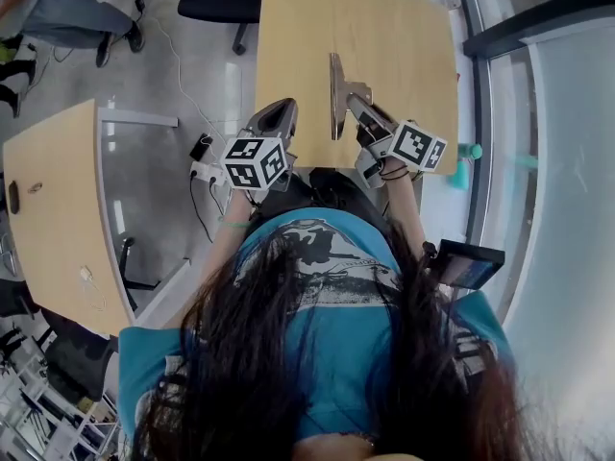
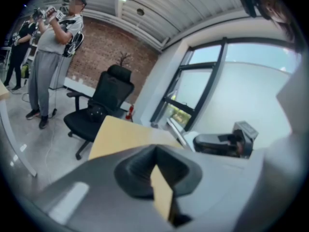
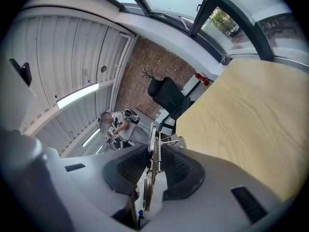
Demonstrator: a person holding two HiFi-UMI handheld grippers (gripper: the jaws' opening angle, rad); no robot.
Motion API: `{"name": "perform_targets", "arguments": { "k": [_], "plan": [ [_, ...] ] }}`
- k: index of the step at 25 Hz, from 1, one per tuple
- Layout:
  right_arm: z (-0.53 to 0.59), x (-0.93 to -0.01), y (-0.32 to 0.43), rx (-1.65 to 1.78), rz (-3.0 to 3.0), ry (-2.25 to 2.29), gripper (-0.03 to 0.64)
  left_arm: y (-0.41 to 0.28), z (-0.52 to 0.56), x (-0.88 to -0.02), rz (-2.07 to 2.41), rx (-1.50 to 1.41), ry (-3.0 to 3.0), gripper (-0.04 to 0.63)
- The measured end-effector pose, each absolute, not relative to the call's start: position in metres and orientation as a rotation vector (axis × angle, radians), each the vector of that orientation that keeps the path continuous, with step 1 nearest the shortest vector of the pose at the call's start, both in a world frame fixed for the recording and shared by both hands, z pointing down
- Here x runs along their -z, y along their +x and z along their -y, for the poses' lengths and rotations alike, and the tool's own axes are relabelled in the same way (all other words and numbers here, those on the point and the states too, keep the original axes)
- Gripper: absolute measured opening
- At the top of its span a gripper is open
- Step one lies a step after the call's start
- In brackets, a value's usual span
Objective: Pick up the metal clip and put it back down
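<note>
Wooden table (image 1: 384,36), right gripper (image 3: 154,153) jaws clamped on metal clip (image 1: 336,89), left gripper (image 2: 155,151) jaws together, empty

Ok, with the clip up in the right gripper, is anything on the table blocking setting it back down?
Nothing visible does. The metal clip sits clamped in the right gripper above the wooden table, and the tabletop around it shows no other thing. The left gripper is off to the clip's left, near the table's edge.

Right claw (image 1: 354,102) tight on metal clip (image 1: 335,77); left claw (image 1: 278,115) shut (empty).
</note>
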State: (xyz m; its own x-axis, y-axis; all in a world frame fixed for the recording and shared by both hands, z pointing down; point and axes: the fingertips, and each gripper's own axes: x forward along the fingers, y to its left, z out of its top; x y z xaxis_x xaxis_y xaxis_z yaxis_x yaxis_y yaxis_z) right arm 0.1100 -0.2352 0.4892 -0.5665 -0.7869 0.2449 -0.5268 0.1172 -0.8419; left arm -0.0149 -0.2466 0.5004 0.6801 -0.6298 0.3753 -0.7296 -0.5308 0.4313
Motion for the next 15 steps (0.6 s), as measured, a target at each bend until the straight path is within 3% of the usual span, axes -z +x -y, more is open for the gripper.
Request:
{"name": "perform_targets", "arguments": {
  "k": [15],
  "plan": [
    [0.236, -0.493, 0.115, 1.448, -2.153, -1.292, 0.100, -0.001, 0.244, -0.503, 1.056, -0.251, 2.334, 0.002]
  ]
}}
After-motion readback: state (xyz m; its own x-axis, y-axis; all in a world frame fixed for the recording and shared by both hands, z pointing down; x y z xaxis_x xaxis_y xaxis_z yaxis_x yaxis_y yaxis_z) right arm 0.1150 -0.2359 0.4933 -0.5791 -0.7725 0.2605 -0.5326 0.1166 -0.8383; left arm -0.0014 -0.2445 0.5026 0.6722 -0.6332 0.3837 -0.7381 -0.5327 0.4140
